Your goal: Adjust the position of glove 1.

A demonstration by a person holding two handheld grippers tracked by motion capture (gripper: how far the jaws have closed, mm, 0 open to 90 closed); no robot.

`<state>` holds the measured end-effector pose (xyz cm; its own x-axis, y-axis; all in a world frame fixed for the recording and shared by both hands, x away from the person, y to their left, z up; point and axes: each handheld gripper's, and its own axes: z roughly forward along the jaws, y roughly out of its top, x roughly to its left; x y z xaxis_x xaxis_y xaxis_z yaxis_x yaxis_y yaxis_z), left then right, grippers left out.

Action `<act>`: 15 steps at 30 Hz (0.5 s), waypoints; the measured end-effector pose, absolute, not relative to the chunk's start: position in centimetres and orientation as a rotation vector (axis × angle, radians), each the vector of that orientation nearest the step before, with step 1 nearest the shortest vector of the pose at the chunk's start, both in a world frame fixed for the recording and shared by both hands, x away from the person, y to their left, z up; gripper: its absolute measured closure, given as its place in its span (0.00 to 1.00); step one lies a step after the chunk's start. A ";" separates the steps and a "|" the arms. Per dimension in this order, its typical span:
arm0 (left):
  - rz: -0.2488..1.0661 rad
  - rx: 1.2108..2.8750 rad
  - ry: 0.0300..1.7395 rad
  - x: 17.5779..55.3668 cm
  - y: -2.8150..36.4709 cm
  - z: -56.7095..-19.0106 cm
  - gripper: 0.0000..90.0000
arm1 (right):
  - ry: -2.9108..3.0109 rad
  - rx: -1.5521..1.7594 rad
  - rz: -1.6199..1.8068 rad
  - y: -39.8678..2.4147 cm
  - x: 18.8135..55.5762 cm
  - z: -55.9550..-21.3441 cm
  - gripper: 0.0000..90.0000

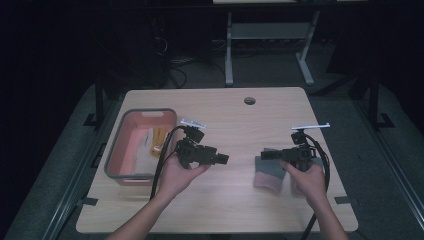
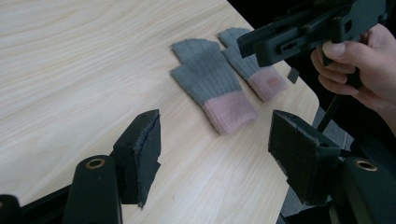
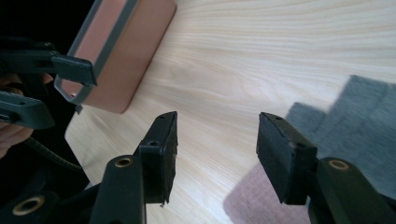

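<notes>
Both grey-pink gloves [image 2: 212, 86] on table, none moved to pink bin [image 1: 125, 145] yet; L gripper [image 2: 215, 154] & R gripper [image 3: 217, 154] jaws wide, empty.

Light wood-grain counter [image 1: 240, 200] with cable hole at upper centre; pink bin [image 1: 120, 172] lies left of frame, two grey-and-pink gloves [image 2: 212, 88] lie right

No legible text, numbers or brand marks; a small tag on one glove's pink cuff [image 2: 269, 82], right of centre, is unreadable.
</notes>
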<state>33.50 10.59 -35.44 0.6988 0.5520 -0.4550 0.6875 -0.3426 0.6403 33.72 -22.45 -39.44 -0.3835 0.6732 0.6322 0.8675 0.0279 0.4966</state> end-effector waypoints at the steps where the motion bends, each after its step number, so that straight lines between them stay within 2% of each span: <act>1: -0.206 2.034 0.941 33.5 10.2 -35.6 0.38 | -2.098 -1.595 -1.273 -22.8 33.6 -39.5 0.52; 15: -0.218 2.045 0.898 33.0 7.6 -37.1 0.37 | -2.212 -1.628 -1.243 -25.0 32.2 -39.8 0.49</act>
